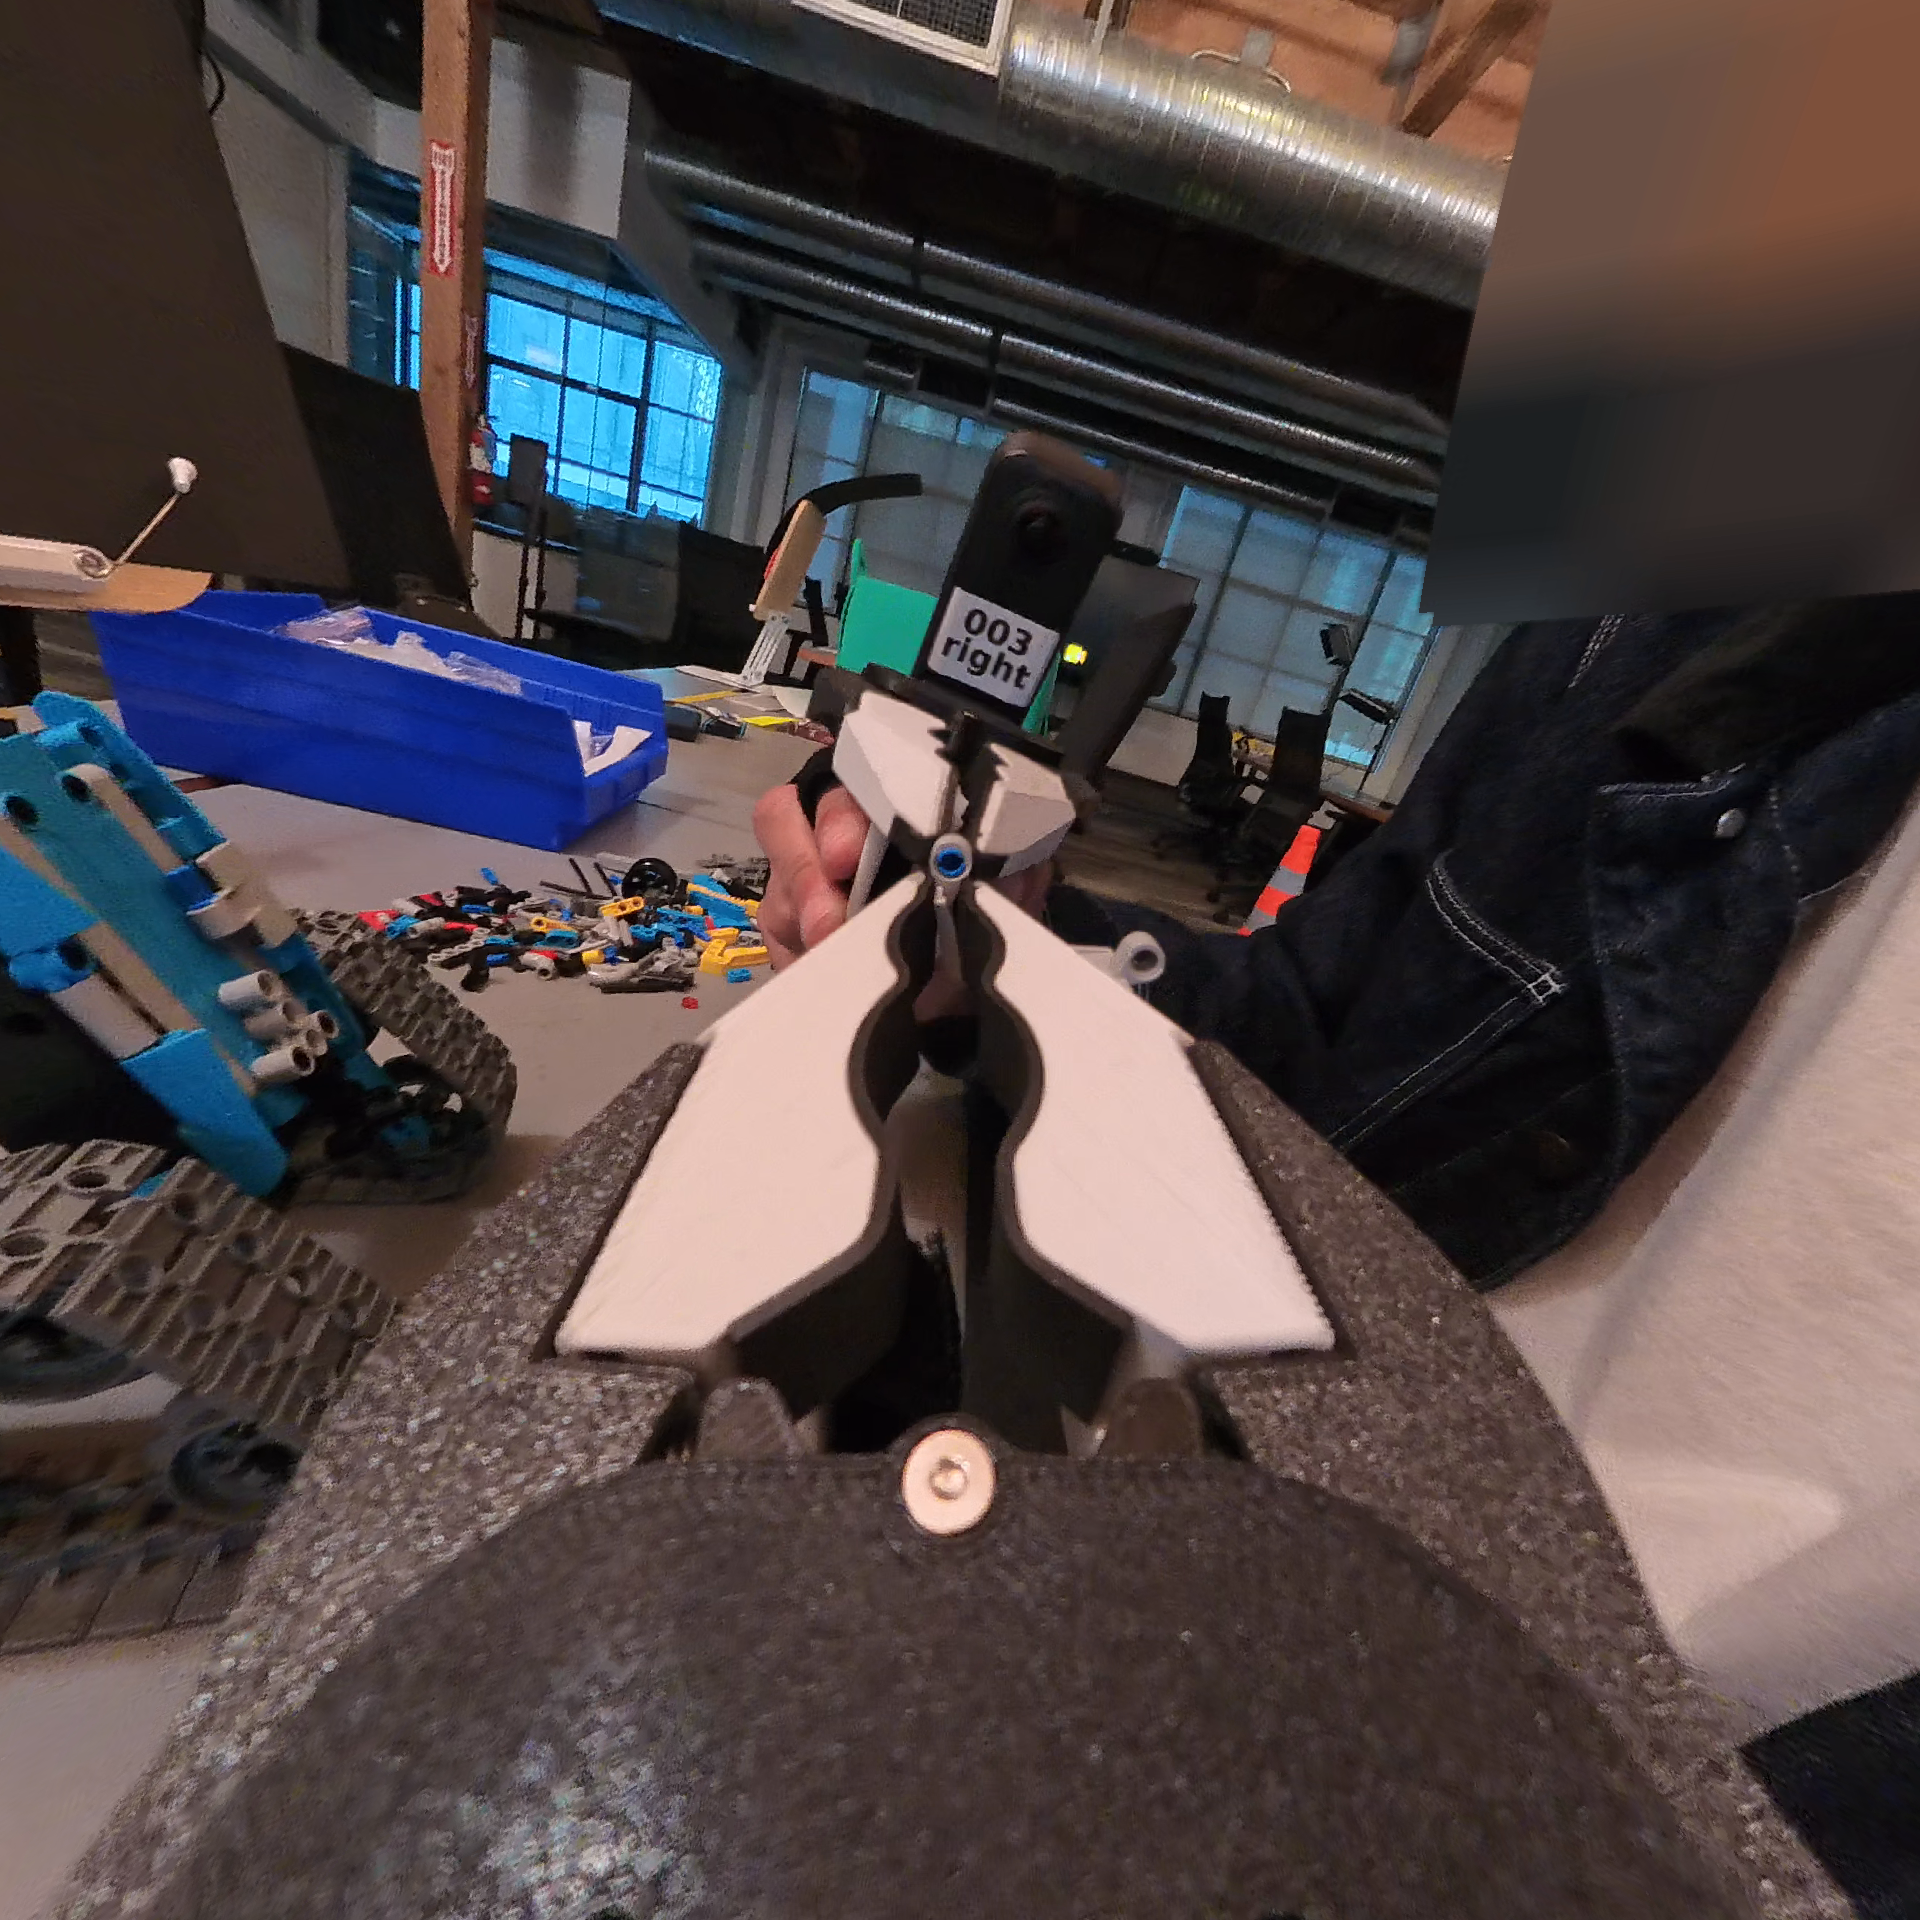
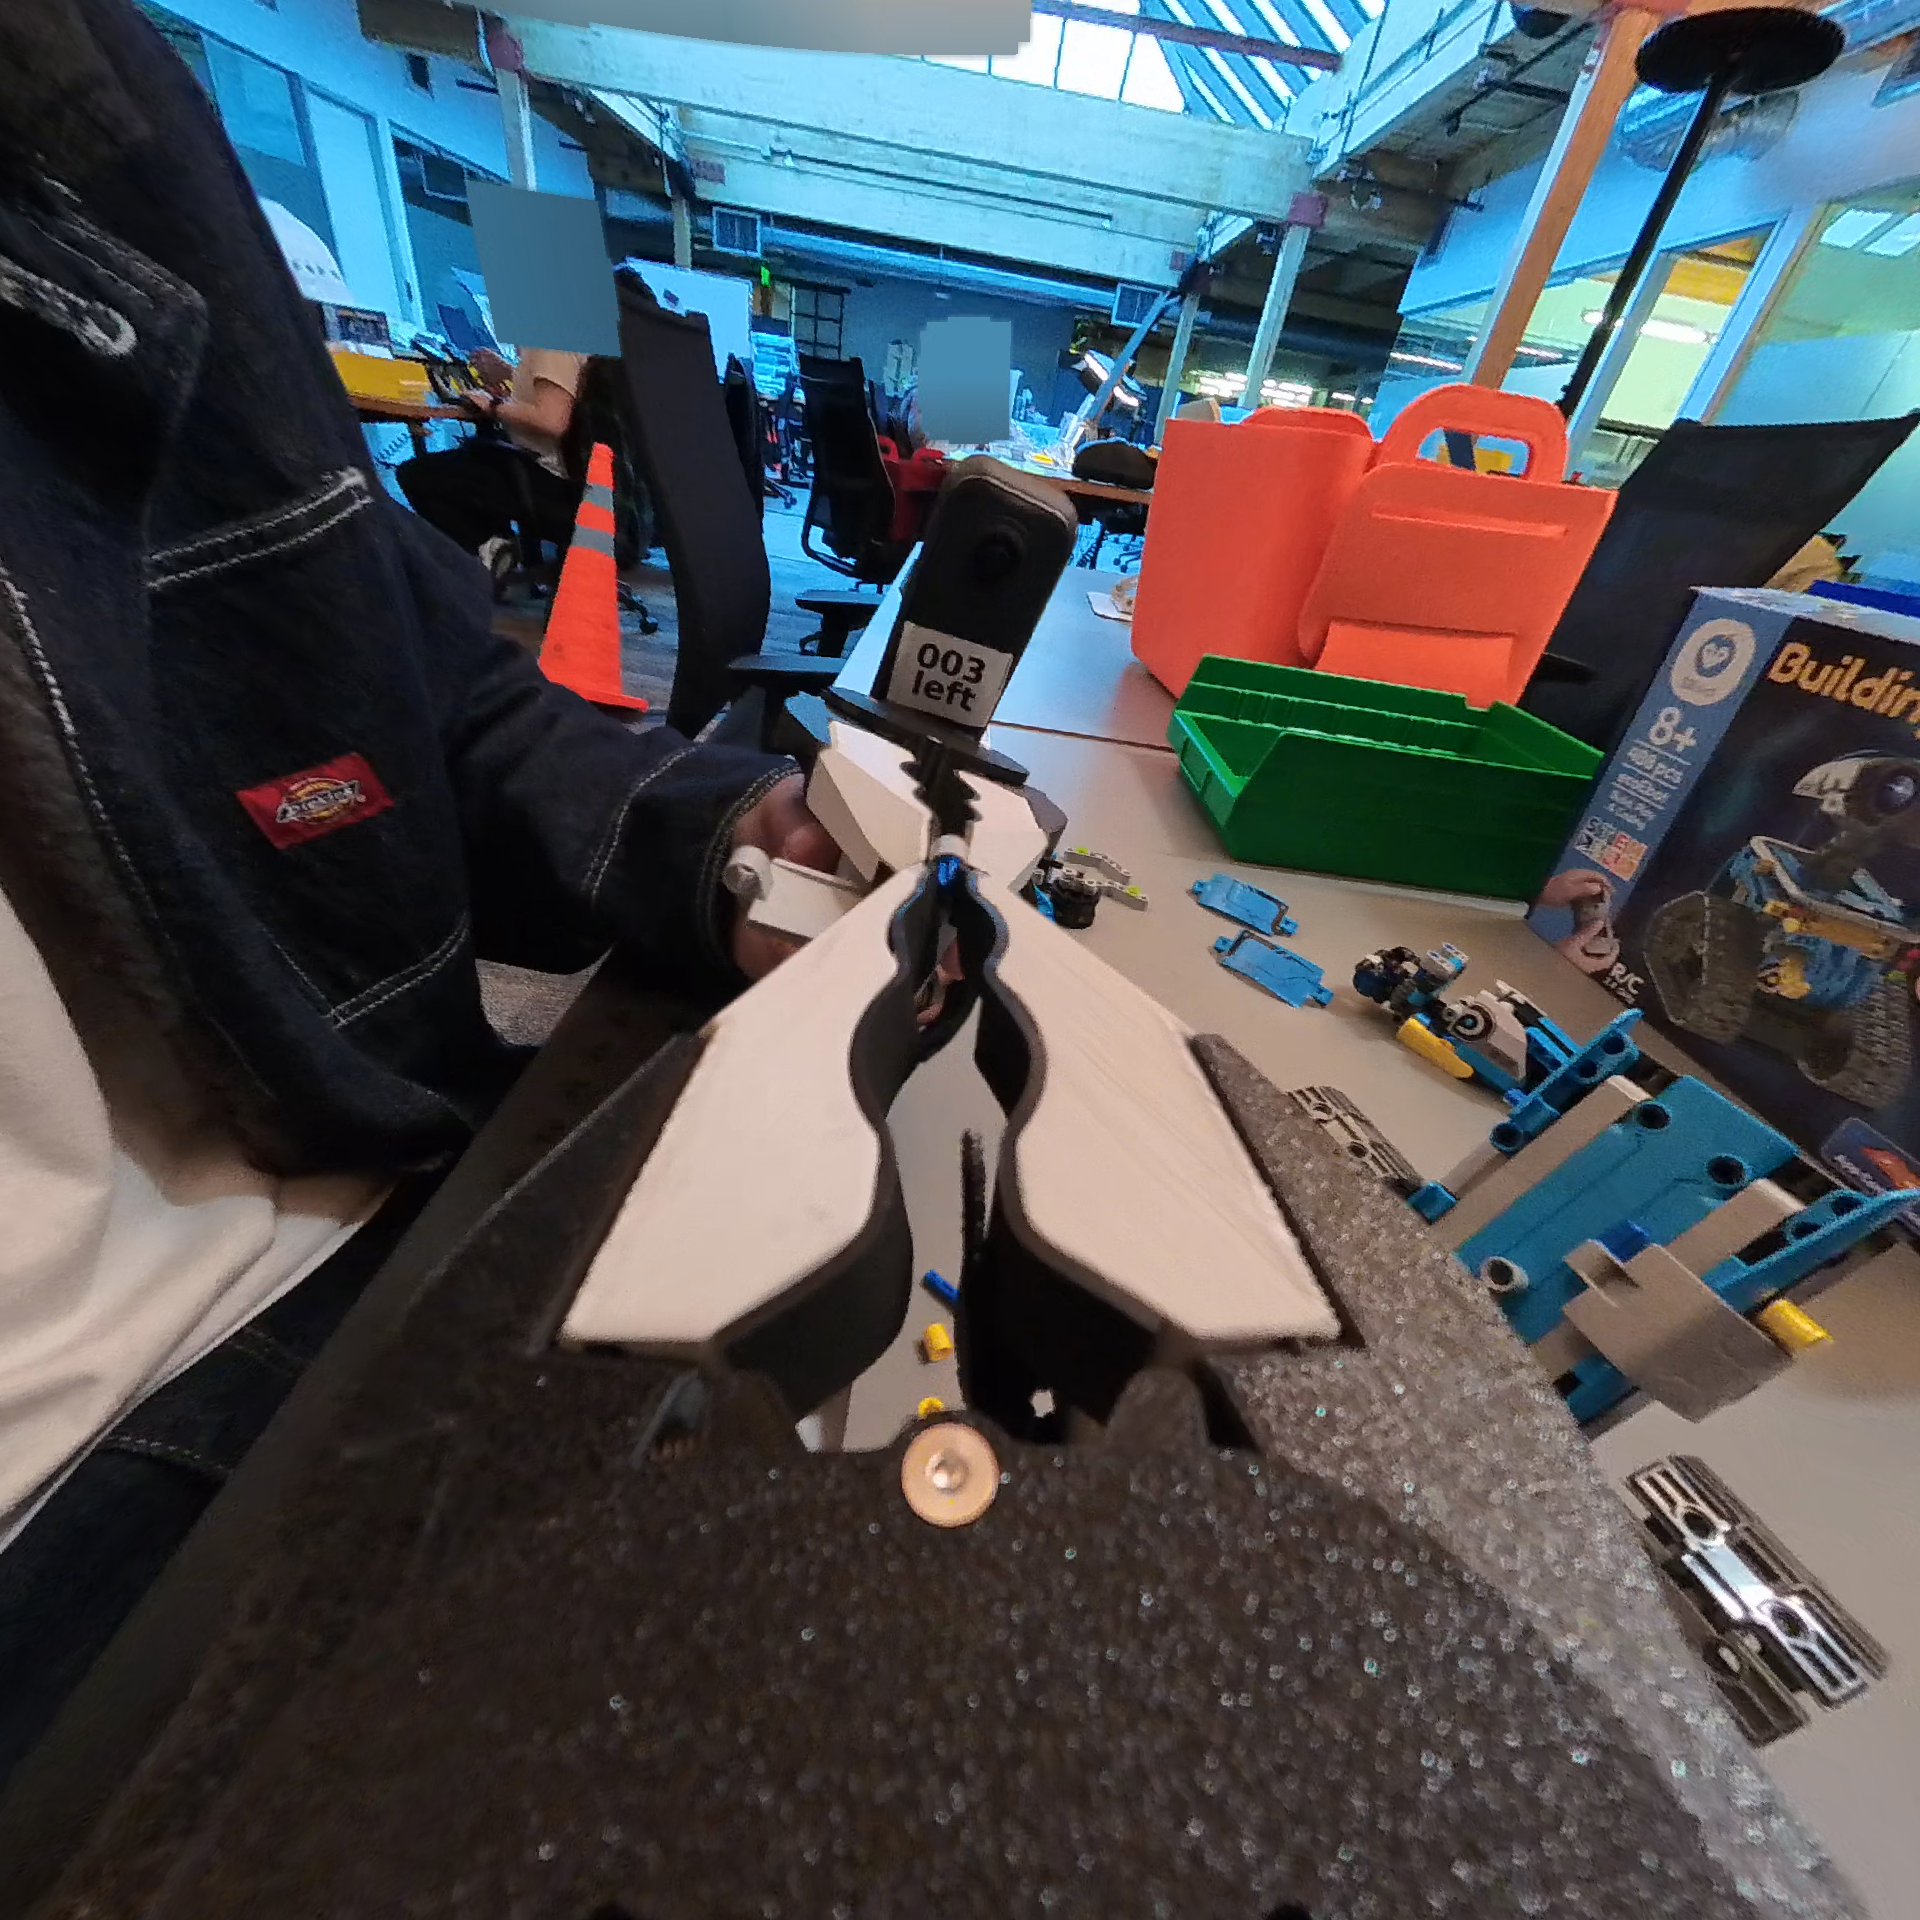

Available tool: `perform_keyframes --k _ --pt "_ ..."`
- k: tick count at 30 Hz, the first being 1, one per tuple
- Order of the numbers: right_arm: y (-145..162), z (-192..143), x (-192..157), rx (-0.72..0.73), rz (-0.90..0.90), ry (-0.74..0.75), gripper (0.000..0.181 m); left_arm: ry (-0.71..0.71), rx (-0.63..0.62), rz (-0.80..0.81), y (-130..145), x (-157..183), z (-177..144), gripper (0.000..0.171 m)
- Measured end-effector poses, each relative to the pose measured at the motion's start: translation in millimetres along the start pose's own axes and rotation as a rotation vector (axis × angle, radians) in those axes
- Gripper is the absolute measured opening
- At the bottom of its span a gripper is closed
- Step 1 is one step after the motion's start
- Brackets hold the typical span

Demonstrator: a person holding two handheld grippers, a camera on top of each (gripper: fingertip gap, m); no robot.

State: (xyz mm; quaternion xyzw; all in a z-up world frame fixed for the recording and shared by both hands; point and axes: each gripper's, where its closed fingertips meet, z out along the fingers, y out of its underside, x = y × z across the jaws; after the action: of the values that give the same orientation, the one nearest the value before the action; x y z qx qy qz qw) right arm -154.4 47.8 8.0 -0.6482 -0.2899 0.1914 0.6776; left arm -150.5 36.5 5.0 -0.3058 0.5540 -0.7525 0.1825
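The two grippers face each other tip to tip above the table edge. My left gripper [image 1: 940,885] is shut on a thin light-grey connector piece [image 1: 945,920]. The piece's round end [image 1: 949,860] sticks out past the fingertips and has a blue pin in its hole. My right gripper [image 2: 941,883] is shut on that small blue pin [image 2: 944,871]. The pin meets the grey piece [image 2: 948,844] held by the left gripper [image 2: 951,826]. The left wrist view shows the right gripper [image 1: 961,821] just behind the grey ring, with a hand on its handle.
A blue bin [image 1: 364,696], a pile of loose parts [image 1: 582,925] and a blue-grey tracked model [image 1: 187,987] are on one side. A green bin [image 2: 1382,769], an orange case [image 2: 1351,540], a printed box [image 2: 1787,831], blue plates [image 2: 1273,966] and a part-built model [image 2: 1621,1195] are on the other. Only a small space, under 4 cm, lies between the two pairs of fingers. The part-built model [image 2: 1621,1195] is about 15 cm from both grippers' fingertips. Seen from the left wrist view [image 1: 120,881] as well.
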Motion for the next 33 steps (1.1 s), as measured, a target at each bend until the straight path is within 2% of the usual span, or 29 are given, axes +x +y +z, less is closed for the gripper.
perform_keyframes --k 4,5,6,8,9,12,14,16,17,19,21,23,25,27,29,33 --pt "-2.5 -0.5 0.4 0.014 0.014 -0.008 0.000 -0.025 0.014 0.029 -3.5 -0.3 -0.1 0.001" --pt "-7.9 -2.3 1.0 0.050 0.027 -0.006 0.001 -0.031 0.066 0.036 -12.2 0.8 -3.0 0.000" --pt "-23.8 -17.5 7.9 0.147 0.068 0.002 0.000 -0.038 0.182 0.011 -30.9 -1.8 -16.4 0.000" --pt "-53.1 -72.2 38.6 0.317 0.126 0.102 0.000 -0.074 0.413 -0.166 -63.6 -29.9 -65.5 0.000" --pt "-48.2 -81.6 44.6 0.266 0.099 0.139 0.000 -0.103 0.422 -0.173 -63.8 -37.0 -71.7 0.000" --pt "-9.1 -73.5 51.3 0.060 0.108 0.150 0.001 -0.073 0.180 -0.020 -30.3 -14.1 -23.8 0.001" --pt "21.3 -70.8 58.5 -0.101 0.058 0.202 0.001 -0.101 0.104 0.022 -18.8 -15.6 -16.5 0.001" --pt "34.4 -69.9 60.2 -0.167 0.047 0.221 0.001 -0.139 0.056 0.029 -10.1 -21.1 -16.2 0.001" --pt "47.4 -75.4 70.5 -0.245 0.039 0.282 0.001 -0.173 0.022 0.035 -4.1 -26.0 -15.1 0.002" --pt "83.9 -104.2 93.2 -0.496 0.028 0.420 0.002 -0.277 -0.095 0.075 15.6 -42.6 -13.0 0.002" --pt "119.6 -156.4 108.8 -0.791 0.026 0.550 0.002 -0.386 -0.218 0.126 35.3 -59.1 -13.3 0.002" --pt "141.8 -206.7 113.5 -0.973 0.054 0.639 0.003 -0.483 -0.328 0.201 50.4 -73.2 -15.9 0.003" --pt "152.7 -236.3 115.4 -1.022 0.082 0.693 0.002 -0.527 -0.412 0.269 61.6 -79.4 -16.2 0.003" --pt "155.7 -249.7 117.1 -1.011 0.084 0.720 0.003 -0.537 -0.454 0.304 68.0 -80.5 -15.2 0.003" --pt "155.6 -259.9 119.4 -1.016 0.097 0.748 0.014 -0.540 -0.464 0.309 69.8 -81.1 -15.3 0.003" --pt "147.5 -272.3 119.4 -1.061 0.092 0.790 0.024 -0.554 -0.428 0.269 64.8 -84.2 -18.2 0.003"
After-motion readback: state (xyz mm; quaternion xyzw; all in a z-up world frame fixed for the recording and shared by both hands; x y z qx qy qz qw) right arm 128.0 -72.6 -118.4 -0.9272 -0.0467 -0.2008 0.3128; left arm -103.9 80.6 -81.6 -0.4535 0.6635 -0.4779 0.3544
